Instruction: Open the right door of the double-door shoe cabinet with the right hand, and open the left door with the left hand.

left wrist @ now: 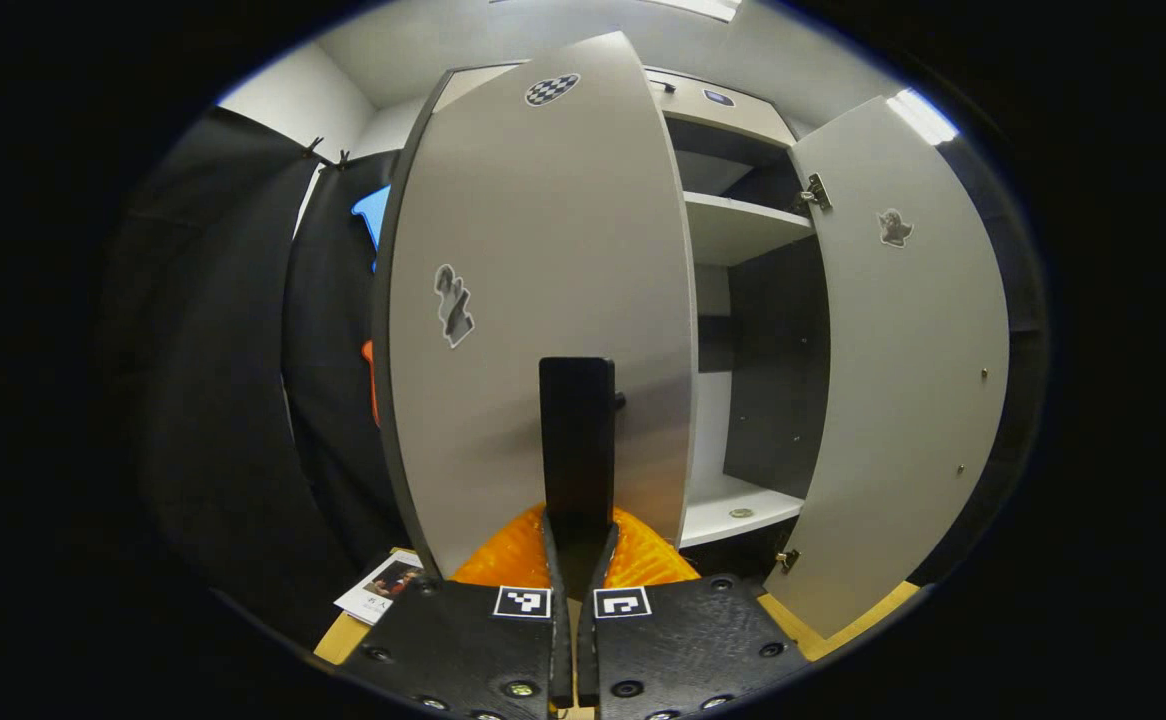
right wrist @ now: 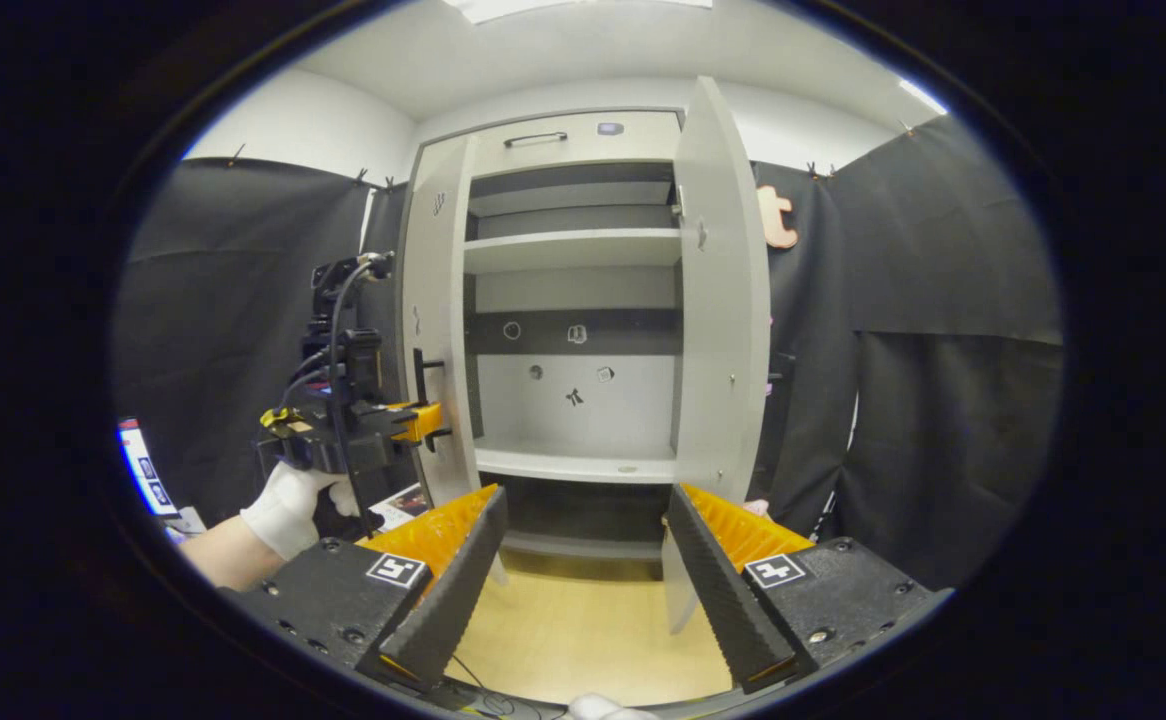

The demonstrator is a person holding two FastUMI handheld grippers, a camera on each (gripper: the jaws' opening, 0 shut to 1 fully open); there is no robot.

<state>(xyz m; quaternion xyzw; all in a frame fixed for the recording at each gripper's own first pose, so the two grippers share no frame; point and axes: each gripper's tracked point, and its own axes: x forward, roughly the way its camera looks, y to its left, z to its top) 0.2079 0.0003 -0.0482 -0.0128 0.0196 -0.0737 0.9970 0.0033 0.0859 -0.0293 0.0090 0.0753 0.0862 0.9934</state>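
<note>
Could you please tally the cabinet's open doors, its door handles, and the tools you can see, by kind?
Open doors: 2 (left door, right door)
Door handles: 1 clearly visible (left handle, gripped by the left tool)
Tools: 2 (left tool, right tool)
Total: 5

A shoe cabinet point(right wrist: 573, 300) stands against the back wall with both doors swung outward. The left door point(right wrist: 435, 330) hangs at the cabinet's left side, the right door point(right wrist: 718, 290) at its right, with shelves point(right wrist: 571, 248) between them. The left gripper point(right wrist: 413, 425) sits at the left door's handle point(right wrist: 421, 375). The right gripper point(right wrist: 583, 570) hangs in front of the cabinet, apart from both doors.
</note>
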